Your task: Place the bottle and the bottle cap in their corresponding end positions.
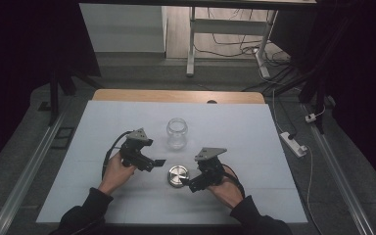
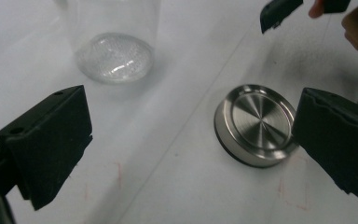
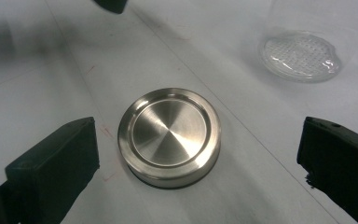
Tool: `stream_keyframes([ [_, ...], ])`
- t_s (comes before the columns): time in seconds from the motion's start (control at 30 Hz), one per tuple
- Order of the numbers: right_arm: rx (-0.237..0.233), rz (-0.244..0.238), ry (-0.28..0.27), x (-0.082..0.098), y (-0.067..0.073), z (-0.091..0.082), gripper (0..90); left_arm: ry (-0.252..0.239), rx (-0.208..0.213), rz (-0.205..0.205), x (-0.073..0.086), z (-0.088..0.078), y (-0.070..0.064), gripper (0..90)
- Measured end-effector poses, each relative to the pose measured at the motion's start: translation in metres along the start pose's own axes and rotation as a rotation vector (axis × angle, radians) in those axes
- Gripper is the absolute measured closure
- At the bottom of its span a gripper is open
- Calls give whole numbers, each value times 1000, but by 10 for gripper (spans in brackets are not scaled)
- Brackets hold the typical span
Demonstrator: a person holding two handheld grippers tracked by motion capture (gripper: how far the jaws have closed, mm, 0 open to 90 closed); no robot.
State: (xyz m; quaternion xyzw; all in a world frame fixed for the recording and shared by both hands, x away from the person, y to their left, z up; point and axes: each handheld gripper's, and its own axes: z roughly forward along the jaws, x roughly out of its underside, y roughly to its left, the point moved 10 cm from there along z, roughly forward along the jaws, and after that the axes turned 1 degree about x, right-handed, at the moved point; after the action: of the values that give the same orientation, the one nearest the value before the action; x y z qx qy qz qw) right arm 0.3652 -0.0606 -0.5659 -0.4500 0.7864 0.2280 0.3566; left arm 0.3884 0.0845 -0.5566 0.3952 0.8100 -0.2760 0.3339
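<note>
Starting at the left of the high view, the left gripper (image 1: 157, 162) is hovering over the white table (image 1: 98, 127) at about nine o'clock from the metal lid (image 1: 177, 176), its jaws spread wide and closed on nothing. In the left gripper view those jaws are framing bare table, with the lid (image 2: 256, 123) lying just inside the right-hand jaw and the glass jar (image 2: 114, 51) standing farther off at roughly eleven o'clock.

In the middle, the lid is lying flat on the table, not yet touched by either tool. The jar (image 1: 176, 132) is standing upright at twelve o'clock from it — mouth uncovered, apparently empty, near the lid but clearly apart from it.

At the right, the right gripper (image 1: 190, 184) is hanging at about four o'clock from the lid, very close to its rim. The right gripper view is looking straight down on the lid (image 3: 169, 136), which is sitting between the two black jaws — these are standing wide apart, well clear of it on both sides and gripping nothing. The jar's base (image 3: 301, 56) is showing at about one o'clock there.

By my reading, the work is barely beginning: the right tool is lining up on the lid, but the grasp, the lift and the seating on the jar are all still left to do.
</note>
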Motion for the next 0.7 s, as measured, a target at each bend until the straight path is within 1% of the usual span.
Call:
stream_keyframes([
  [0.07, -1, 0, 1, 1, -1, -2, 0, 2, -13, -1, 3, -2, -3, 0],
  [0.1, 0, 2, 0, 1, -1, -2, 0, 2, -13, 2, 5, -3, -4, 0],
  [0.17, 2, 4, 2, 2, -2, -4, 0, -4, -10, -7, 7, -5, -7, 0],
  [0.33, 15, 6, -1, 4, -5, -9, 0, 7, -21, -12, 16, -11, -12, 0],
  [0.47, 27, 14, 0, 6, -8, -14, 0, 13, -19, -25, 25, -16, -17, 0],
  [0.5, 28, 14, -1, 7, -9, -16, 0, 15, -20, -22, 27, -17, -17, 0],
  [0.7, 38, 17, 2, 12, -12, -23, 0, 29, -38, -35, 39, -25, -22, 0],
])
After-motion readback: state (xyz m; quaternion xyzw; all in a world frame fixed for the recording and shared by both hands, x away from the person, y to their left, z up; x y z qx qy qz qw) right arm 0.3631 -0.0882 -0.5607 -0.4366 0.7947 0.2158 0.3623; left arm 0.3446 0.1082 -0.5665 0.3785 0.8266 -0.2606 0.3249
